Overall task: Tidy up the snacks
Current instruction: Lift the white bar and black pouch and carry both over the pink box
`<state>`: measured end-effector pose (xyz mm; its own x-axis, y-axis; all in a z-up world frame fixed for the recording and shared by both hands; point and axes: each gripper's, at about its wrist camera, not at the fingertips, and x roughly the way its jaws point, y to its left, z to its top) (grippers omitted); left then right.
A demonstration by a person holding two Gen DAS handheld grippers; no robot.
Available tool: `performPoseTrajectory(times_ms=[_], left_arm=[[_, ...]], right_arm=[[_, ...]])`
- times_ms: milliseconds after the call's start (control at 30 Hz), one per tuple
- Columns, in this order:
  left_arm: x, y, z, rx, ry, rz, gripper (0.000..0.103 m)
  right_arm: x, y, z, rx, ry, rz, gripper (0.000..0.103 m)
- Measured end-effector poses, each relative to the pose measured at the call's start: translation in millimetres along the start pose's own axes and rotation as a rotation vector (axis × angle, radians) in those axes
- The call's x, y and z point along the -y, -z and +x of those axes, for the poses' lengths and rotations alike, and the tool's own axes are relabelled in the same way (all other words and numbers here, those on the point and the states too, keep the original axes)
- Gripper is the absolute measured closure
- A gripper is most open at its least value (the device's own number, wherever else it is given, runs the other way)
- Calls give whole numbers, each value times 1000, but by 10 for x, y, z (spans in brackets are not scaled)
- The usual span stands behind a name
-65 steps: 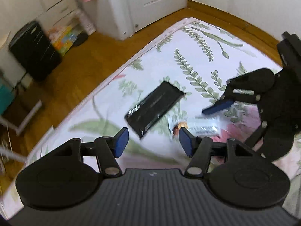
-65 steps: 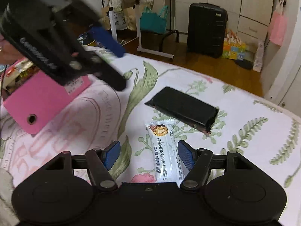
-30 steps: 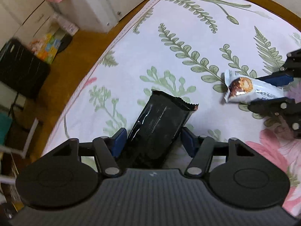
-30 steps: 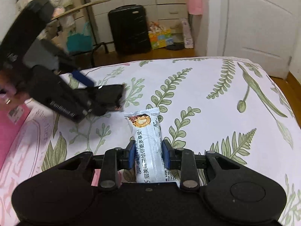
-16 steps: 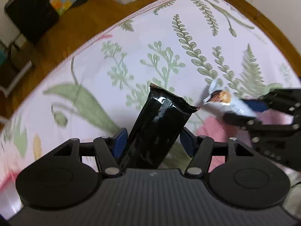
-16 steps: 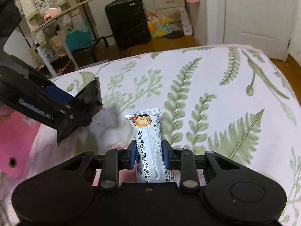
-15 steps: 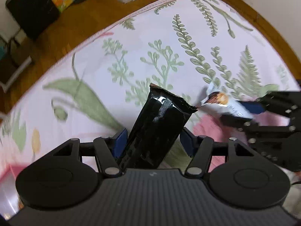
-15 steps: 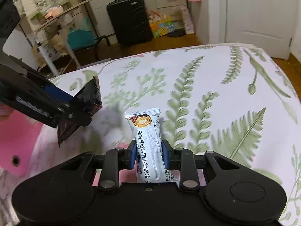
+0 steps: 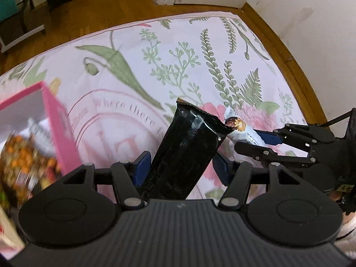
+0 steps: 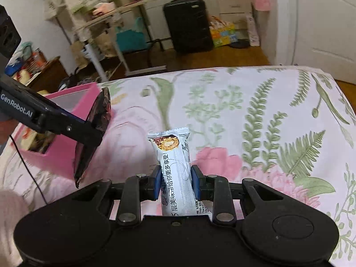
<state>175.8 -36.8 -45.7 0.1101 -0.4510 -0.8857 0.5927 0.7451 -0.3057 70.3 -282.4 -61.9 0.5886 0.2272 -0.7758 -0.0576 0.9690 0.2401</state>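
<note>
My left gripper (image 9: 181,166) is shut on a black snack packet (image 9: 187,146) and holds it above the floral bedspread (image 9: 138,71). The same packet (image 10: 93,133) and left gripper show at the left of the right wrist view. My right gripper (image 10: 175,181) is shut on a white snack bar wrapper (image 10: 175,171) with a cookie picture. That wrapper (image 9: 242,131) also shows in the left wrist view, close to the black packet's tip. A pink box (image 9: 60,124) with snacks inside sits at the left, also in the right wrist view (image 10: 57,153).
The bed edge (image 9: 293,71) runs along the right, with wooden floor and a white wall beyond. A black suitcase (image 10: 187,24), a rack (image 10: 104,44) and a white door (image 10: 329,29) stand beyond the bed. A thin black cable (image 10: 29,166) hangs at the left.
Both grippers have swung left with their snacks toward the pink box, which has come into the left wrist view. Both grips are unchanged.
</note>
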Motion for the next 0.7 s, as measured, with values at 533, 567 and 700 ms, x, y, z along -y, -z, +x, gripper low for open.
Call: performPoseTrajectory(times_ms=[533, 567, 700], left_arm=[[-518, 725, -1292, 264, 44, -171, 43], [-572, 746, -1328, 278, 43, -186, 43], [-838, 805, -1465, 338, 26, -257, 43]], right_arm=[[-1326, -357, -439, 96, -193, -297, 71], [-1411, -415, -424, 101, -192, -320, 71], [-1679, -613, -332, 127, -197, -379, 71]])
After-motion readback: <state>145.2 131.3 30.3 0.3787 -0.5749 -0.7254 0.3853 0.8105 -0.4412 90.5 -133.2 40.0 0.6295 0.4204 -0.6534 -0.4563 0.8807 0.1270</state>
